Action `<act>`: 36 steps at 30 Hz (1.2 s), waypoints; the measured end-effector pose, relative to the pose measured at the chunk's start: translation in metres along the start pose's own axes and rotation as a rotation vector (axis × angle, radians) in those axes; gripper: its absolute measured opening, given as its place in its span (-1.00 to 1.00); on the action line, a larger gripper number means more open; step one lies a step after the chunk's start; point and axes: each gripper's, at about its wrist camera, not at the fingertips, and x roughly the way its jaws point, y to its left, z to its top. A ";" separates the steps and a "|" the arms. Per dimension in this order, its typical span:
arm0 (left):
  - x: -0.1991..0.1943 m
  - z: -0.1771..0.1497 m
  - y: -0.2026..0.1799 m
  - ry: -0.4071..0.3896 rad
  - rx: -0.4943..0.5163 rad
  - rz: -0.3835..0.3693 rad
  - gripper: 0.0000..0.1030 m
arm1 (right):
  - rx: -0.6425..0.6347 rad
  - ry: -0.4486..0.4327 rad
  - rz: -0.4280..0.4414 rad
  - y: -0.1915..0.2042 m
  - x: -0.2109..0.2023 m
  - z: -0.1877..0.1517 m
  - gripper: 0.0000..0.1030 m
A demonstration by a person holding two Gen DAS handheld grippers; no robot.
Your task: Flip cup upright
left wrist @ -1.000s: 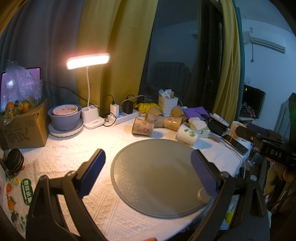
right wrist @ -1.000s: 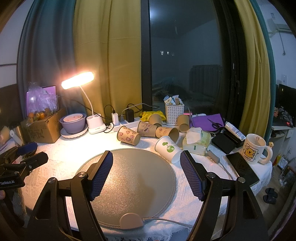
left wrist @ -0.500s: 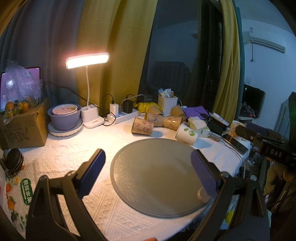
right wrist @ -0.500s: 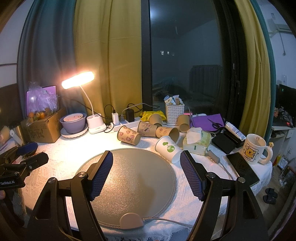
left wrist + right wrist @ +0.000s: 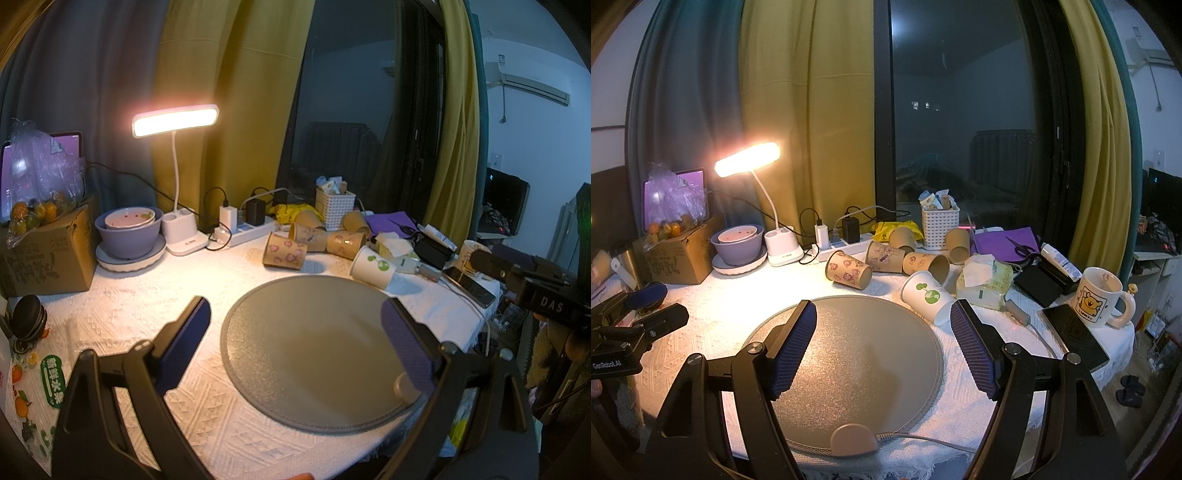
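Note:
A white paper cup with a green globe print (image 5: 929, 302) lies on its side at the far right rim of the round grey mat (image 5: 857, 354); it also shows in the left wrist view (image 5: 373, 266). Several brown paper cups (image 5: 849, 269) lie tipped over behind the mat. My right gripper (image 5: 882, 349) is open and empty over the mat, short of the white cup. My left gripper (image 5: 295, 341) is open and empty over the mat's (image 5: 317, 354) near left side. Each gripper shows in the other's view, at the left edge (image 5: 635, 317) and the right edge (image 5: 524, 277).
A lit desk lamp (image 5: 750, 162), a purple bowl on a plate (image 5: 738, 243), a cardboard box with fruit (image 5: 679, 251), a power strip (image 5: 842, 243), a white basket (image 5: 940, 225), a tissue pack (image 5: 986, 280), a yellow-bear mug (image 5: 1099, 302) and a phone (image 5: 1075, 339) ring the mat.

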 end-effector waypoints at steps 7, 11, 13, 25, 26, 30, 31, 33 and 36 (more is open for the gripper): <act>0.000 0.000 0.000 0.000 0.000 -0.001 0.83 | 0.000 0.001 0.001 0.001 0.000 -0.001 0.51; 0.000 0.000 0.000 0.000 0.001 -0.002 0.83 | 0.000 0.000 0.000 0.003 0.001 -0.001 0.51; 0.000 0.000 0.000 0.000 0.002 -0.002 0.83 | 0.000 0.000 0.000 0.003 0.001 -0.001 0.51; 0.000 0.000 0.000 0.000 0.002 -0.002 0.83 | 0.000 0.001 0.000 0.003 0.001 -0.002 0.51; 0.000 0.000 0.000 0.001 0.001 -0.002 0.83 | 0.000 0.000 0.001 0.002 0.001 -0.002 0.51; -0.001 -0.004 -0.006 0.013 0.002 -0.005 0.83 | 0.001 0.006 0.002 0.001 0.002 -0.002 0.51; 0.001 -0.002 -0.005 0.012 0.003 -0.004 0.83 | 0.000 0.008 0.003 0.000 0.003 -0.002 0.51; 0.003 -0.001 -0.007 0.018 0.006 -0.006 0.83 | -0.005 0.012 0.005 0.003 0.008 -0.003 0.51; 0.017 0.001 -0.009 0.031 0.009 -0.009 0.83 | -0.004 0.014 0.007 0.001 0.011 -0.002 0.51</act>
